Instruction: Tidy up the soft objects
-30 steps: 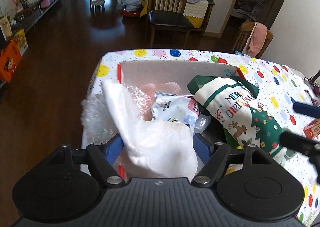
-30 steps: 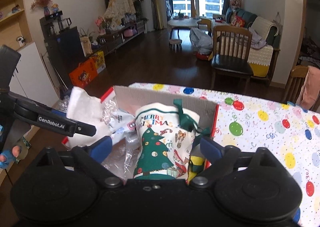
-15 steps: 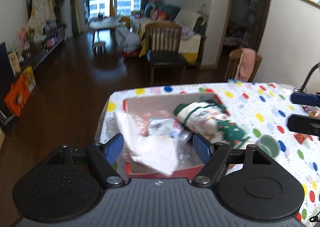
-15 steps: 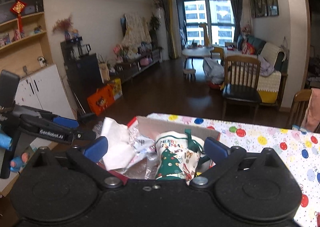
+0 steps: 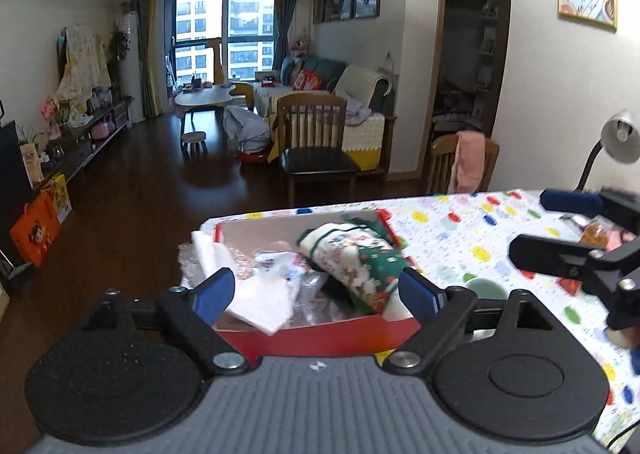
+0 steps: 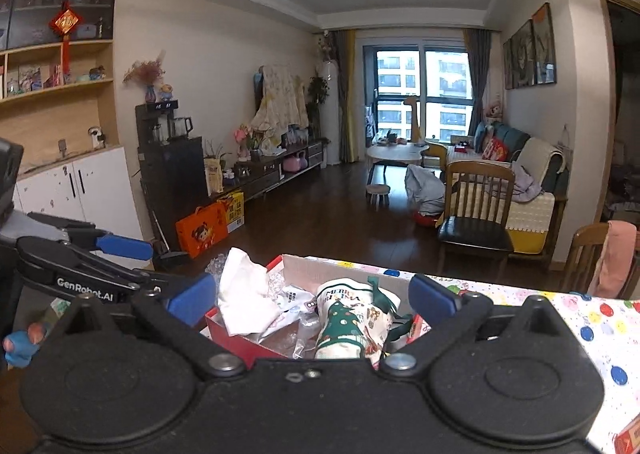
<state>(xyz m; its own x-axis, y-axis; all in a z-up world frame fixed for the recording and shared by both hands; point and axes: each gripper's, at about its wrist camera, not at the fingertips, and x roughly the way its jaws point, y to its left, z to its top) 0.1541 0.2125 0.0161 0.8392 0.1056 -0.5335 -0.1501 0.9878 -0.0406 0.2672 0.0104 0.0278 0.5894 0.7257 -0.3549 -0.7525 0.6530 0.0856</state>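
While hovering nearest the lens, left gripper (image 5: 316,294): blue pads spread wide and still opening, nothing pinched between the jaws. Right gripper (image 6: 312,300): jaws at full spread, also empty; seen from the left camera as a dark arm at the right edge, above the surface.

Just beyond both, red cardboard box (image 5: 320,334) on the surface, near its left far corner, lid flap up at the far side. Packed inside: white cloth (image 5: 260,300) draped over the near-left rim, crinkled clear plastic wrap (image 5: 192,262) spilling over the left edge, a printed white packet (image 5: 280,266) in the middle, and a Christmas stocking (image 5: 352,258) in green and white lying tilted along the right half, its cuff toward the far wall of the box.

Right of the box, polka-dot tablecloth (image 5: 472,221) covering the surface, a pale green cup (image 5: 482,288) close by.

Farther off, dark wooden floor, a wooden chair (image 5: 316,149), then sofa and window at the far end.
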